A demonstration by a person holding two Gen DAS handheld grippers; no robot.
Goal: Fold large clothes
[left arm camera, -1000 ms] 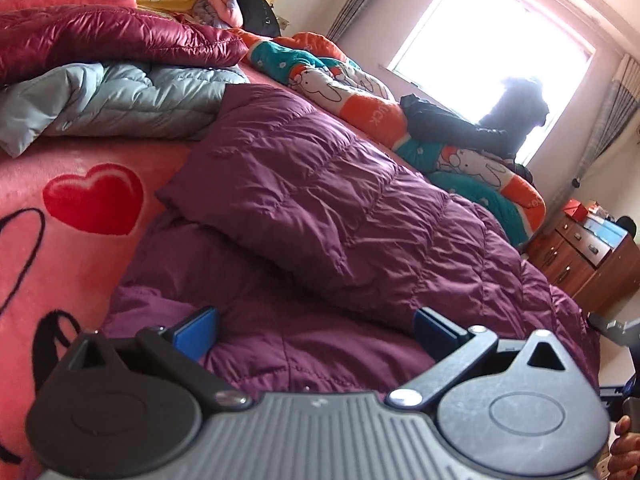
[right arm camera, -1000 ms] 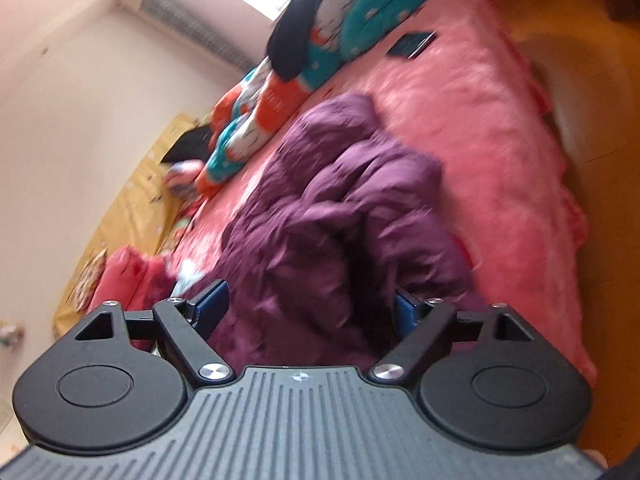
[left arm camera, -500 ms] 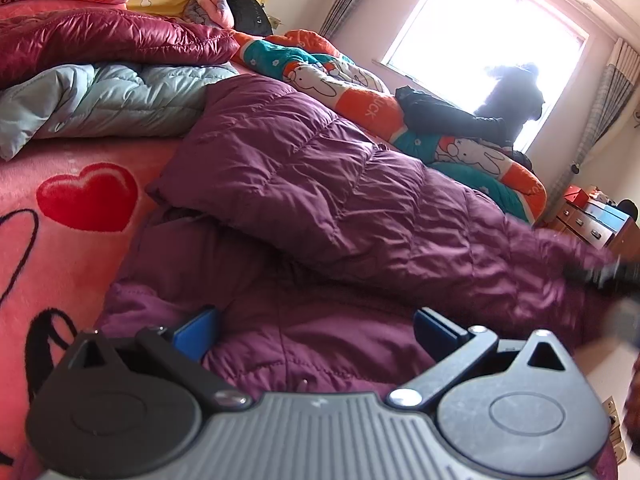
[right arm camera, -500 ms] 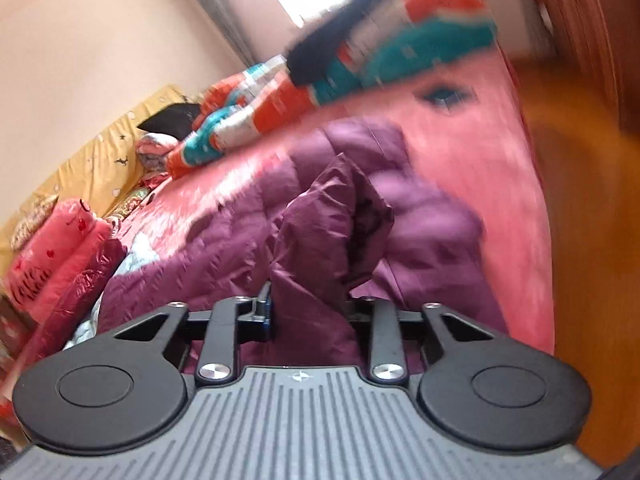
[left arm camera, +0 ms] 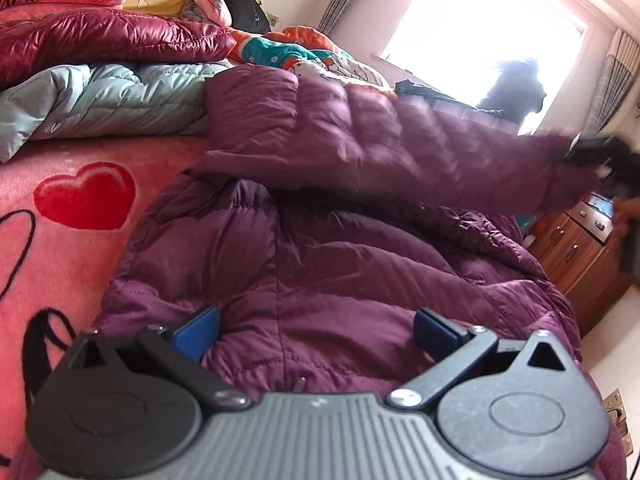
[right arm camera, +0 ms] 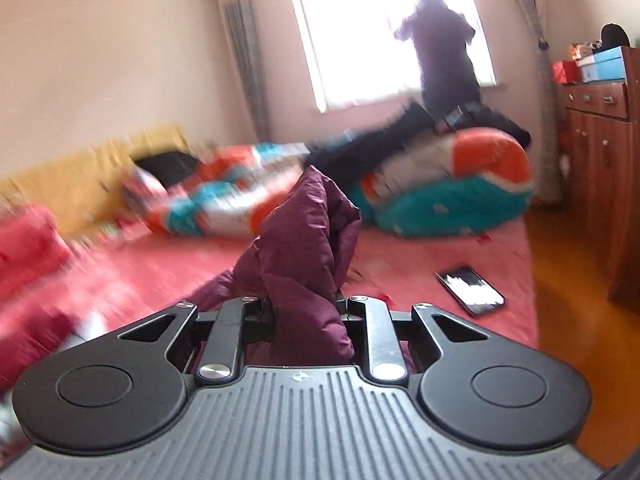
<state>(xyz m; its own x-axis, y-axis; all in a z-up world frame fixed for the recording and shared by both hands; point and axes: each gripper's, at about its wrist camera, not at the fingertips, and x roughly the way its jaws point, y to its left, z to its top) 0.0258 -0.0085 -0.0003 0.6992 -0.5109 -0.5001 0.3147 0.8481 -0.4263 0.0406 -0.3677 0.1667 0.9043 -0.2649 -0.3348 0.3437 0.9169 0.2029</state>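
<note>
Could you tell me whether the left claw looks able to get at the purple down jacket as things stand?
Probably yes. The left claw is open, with the purple down jacket bulging right between its fingers and nothing else in the way. The right claw already grips the jacket's sleeve.

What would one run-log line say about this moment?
right claw: just closed, gripping purple jacket edge, raised off bed | left claw: open over jacket | fold: unfinished
</note>
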